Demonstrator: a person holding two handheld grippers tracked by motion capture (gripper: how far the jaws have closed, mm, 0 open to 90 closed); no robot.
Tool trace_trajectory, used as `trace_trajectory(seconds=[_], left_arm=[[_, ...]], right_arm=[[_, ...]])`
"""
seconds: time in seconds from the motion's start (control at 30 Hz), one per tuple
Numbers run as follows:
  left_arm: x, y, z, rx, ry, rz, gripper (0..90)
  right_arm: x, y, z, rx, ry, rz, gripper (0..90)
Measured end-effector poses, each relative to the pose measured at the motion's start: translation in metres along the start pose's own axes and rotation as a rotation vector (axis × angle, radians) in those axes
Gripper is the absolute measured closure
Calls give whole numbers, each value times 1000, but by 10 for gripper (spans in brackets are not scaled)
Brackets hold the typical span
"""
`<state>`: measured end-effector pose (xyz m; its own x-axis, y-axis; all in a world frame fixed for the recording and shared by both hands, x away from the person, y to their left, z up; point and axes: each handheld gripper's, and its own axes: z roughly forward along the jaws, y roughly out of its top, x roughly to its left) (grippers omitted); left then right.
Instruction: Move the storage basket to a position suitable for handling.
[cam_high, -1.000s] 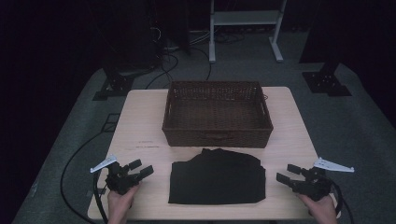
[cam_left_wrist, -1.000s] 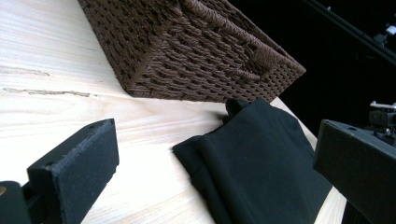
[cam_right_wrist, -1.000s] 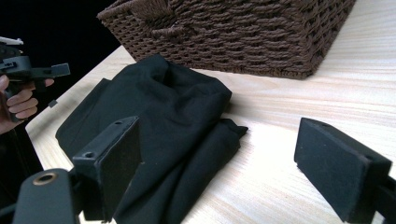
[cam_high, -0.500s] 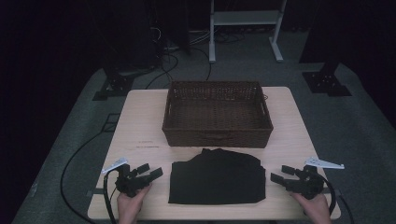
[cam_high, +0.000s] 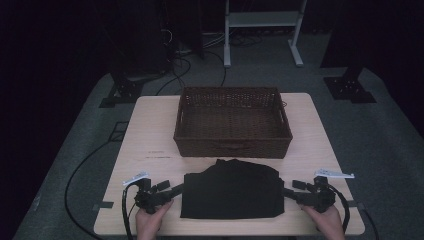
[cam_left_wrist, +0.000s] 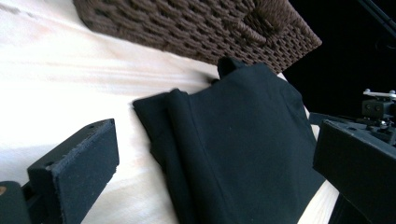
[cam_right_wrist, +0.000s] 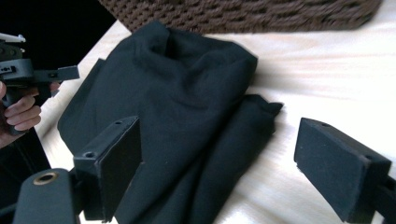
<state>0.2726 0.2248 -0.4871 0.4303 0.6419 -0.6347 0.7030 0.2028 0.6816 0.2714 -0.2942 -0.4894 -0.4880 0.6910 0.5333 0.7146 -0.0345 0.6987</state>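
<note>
A folded black cloth (cam_high: 231, 189) lies on the wooden table (cam_high: 150, 135) near its front edge, just in front of a brown wicker basket (cam_high: 232, 122). My left gripper (cam_high: 170, 188) is open at the cloth's left edge. In the left gripper view, the cloth (cam_left_wrist: 243, 126) fills the gap between the spread jaws of the left gripper (cam_left_wrist: 215, 140). My right gripper (cam_high: 294, 188) is open at the cloth's right edge. The right gripper view shows the cloth (cam_right_wrist: 177, 79) with the right gripper (cam_right_wrist: 218, 140) wide open over it.
The empty basket (cam_left_wrist: 196, 23) stands mid-table close behind the cloth. Bare tabletop lies to either side of it. Cables trail off the table's front left corner onto the grey floor (cam_high: 75, 165). A white frame (cam_high: 260, 20) and black stands are behind the table.
Both grippers have moved inward from the table's front corners to the cloth's left and right edges. The cloth and basket have not moved.
</note>
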Motion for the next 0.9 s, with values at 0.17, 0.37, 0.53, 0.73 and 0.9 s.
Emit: trace_trajectory(seconds=[0.17,0.37,0.53,0.73,0.9], left_arm=[[-2,-7,9,34,-10,-24,0],[-5,-13,19,80,0,-33,24],[-10,-18,26,101,25,-15,25],[-15,-20,33,112,11,2,27],[-18,-21,38,119,-1,6,34]], right_arm=[[1,-2,6,26,-5,24,148],[-1,-5,10,52,-13,45,149],[2,-7,17,90,-14,41,164],[9,-7,25,94,-1,36,166],[10,-7,27,90,-5,63,171]])
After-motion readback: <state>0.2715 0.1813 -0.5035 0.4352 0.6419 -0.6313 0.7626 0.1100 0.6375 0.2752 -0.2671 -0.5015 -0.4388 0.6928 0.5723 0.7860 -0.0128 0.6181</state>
